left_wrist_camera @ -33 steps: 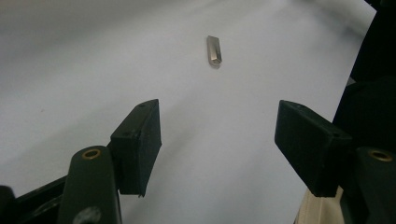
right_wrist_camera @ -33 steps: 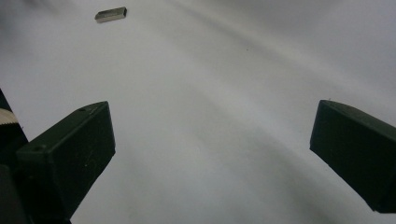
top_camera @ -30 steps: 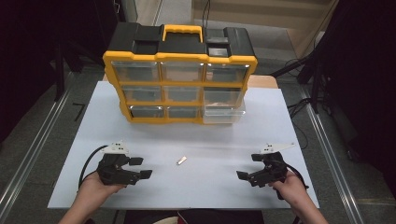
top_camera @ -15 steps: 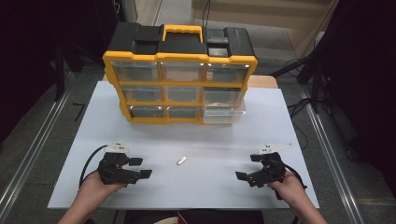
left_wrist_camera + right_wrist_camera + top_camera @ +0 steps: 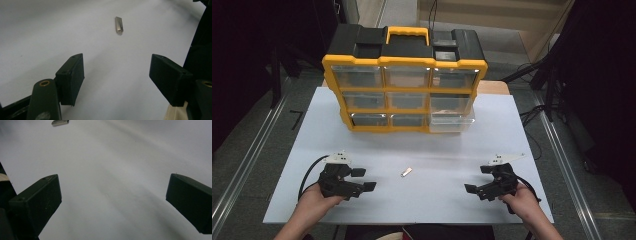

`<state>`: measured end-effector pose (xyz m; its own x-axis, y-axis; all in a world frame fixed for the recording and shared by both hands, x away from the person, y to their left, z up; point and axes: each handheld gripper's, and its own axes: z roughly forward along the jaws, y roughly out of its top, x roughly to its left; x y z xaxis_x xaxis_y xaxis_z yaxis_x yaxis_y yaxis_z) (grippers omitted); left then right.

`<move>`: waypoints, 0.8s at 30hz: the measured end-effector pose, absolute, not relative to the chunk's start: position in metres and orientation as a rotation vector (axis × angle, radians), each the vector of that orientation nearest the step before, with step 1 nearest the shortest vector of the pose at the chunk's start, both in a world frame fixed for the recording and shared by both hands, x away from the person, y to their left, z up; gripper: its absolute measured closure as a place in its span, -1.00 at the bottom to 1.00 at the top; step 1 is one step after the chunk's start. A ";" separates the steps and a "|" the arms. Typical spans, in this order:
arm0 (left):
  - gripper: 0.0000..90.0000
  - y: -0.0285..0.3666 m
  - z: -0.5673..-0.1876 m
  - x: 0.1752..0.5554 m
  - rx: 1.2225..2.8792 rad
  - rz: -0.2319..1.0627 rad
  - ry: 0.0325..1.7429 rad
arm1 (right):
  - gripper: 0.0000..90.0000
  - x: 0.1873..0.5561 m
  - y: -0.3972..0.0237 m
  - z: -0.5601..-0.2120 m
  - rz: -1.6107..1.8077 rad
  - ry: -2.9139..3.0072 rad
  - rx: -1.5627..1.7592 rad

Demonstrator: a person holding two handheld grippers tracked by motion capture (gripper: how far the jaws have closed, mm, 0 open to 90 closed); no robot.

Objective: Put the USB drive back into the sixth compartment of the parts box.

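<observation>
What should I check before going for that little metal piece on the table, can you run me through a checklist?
1. Small metal piece lies free on the white table, nothing on or against it: ok.
2. Left gripper open, nothing between its jaws, which have just been opening: ok.
3. Right gripper open and empty: ok.
4. Path from the left gripper to the piece is bare table: ok.
5. Piece lined up between the left jaws: not ok, in the left gripper view it sits ahead and apart from them.
6. Drawer meant to receive it in the yellow organizer: cannot tell; the bottom right drawer stands out a little.
</observation>
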<state>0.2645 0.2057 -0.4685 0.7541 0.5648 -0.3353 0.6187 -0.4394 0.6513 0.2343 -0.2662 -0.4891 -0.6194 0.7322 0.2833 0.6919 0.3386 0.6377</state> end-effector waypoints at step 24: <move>-0.35 0.202 -0.466 0.267 2.167 -0.101 0.893 | -1.00 0.233 -0.264 -0.486 1.165 2.522 1.287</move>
<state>0.2672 0.2017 -0.4664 0.7503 0.5672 -0.3395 0.6287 -0.4534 0.6318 0.2334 -0.2637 -0.4858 -0.6443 0.7215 0.2538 0.6609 0.3583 0.6594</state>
